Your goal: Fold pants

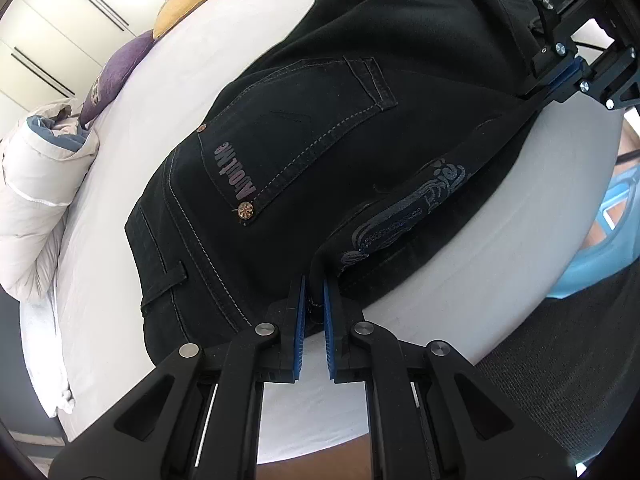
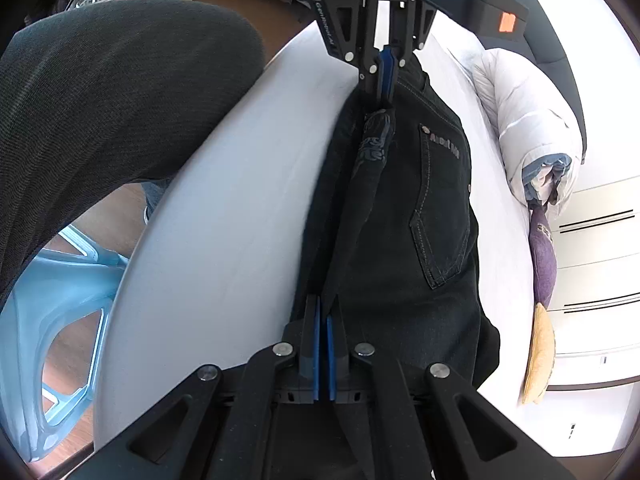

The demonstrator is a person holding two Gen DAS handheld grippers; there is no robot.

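Black jeans (image 1: 320, 140) lie on a white bed (image 1: 140, 120), back pocket with grey lettering facing up. My left gripper (image 1: 314, 296) is shut on one end of a raised edge of the jeans that carries grey embroidery (image 1: 400, 208). At the other end of that edge my right gripper (image 1: 552, 88) is shut on the cloth. The right wrist view shows the same jeans (image 2: 432, 240), with the right gripper (image 2: 324, 312) clamped at the bottom. In that view the left gripper (image 2: 385, 96) is clamped at the top, and the edge is stretched between them near the bed's side.
A white puffy jacket (image 1: 36, 184), a purple cushion (image 1: 120, 64) and a yellow cushion (image 1: 192, 0) lie along the bed's far side, with a wardrobe (image 1: 60, 20) behind. A blue plastic stool (image 2: 52, 300) and a person's dark knitted clothing (image 2: 100, 100) are beside the near edge.
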